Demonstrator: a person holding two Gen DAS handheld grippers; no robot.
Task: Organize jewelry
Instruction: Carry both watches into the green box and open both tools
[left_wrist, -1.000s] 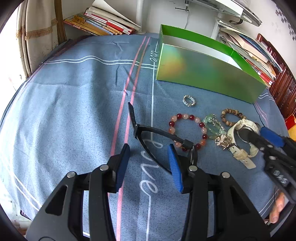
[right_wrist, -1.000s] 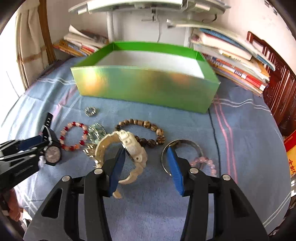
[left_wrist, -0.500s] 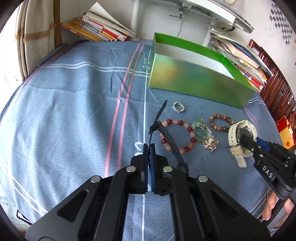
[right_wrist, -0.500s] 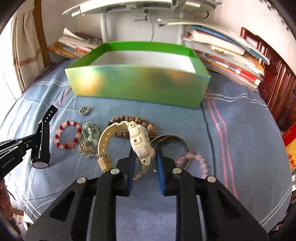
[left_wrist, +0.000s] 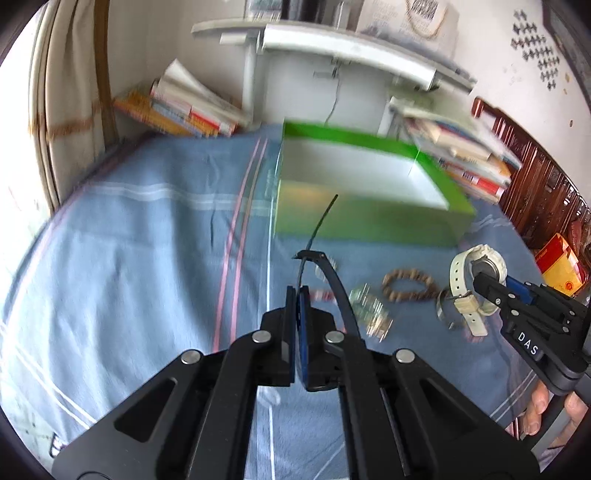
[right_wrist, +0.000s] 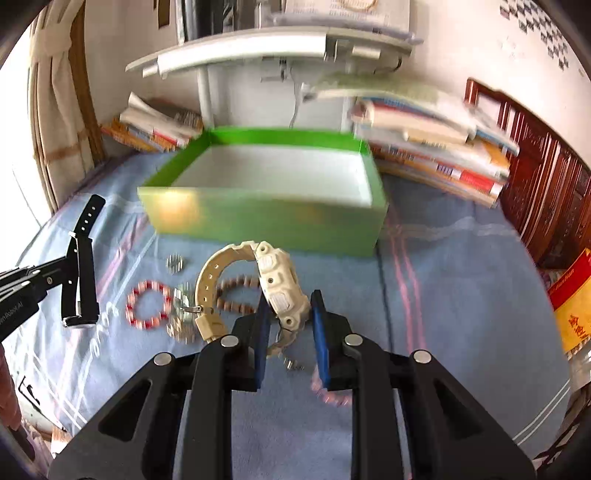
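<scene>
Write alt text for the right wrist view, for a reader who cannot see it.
The right gripper is shut on a cream watch, held above a blue cloth strewn with bracelets. At left, the left gripper holds a black watch by its strap. Behind them stands an open green box, empty as far as visible, with stacked books beyond.

An open green cardboard box (right_wrist: 266, 218) is set on a blue striped bedsheet (right_wrist: 461, 280). Before it, a red-and-pink bead bracelet (right_wrist: 147, 309) and a brown wooden bead bracelet (left_wrist: 410, 291) are laid. Stacked books (right_wrist: 436, 155) are piled behind the box.
</scene>
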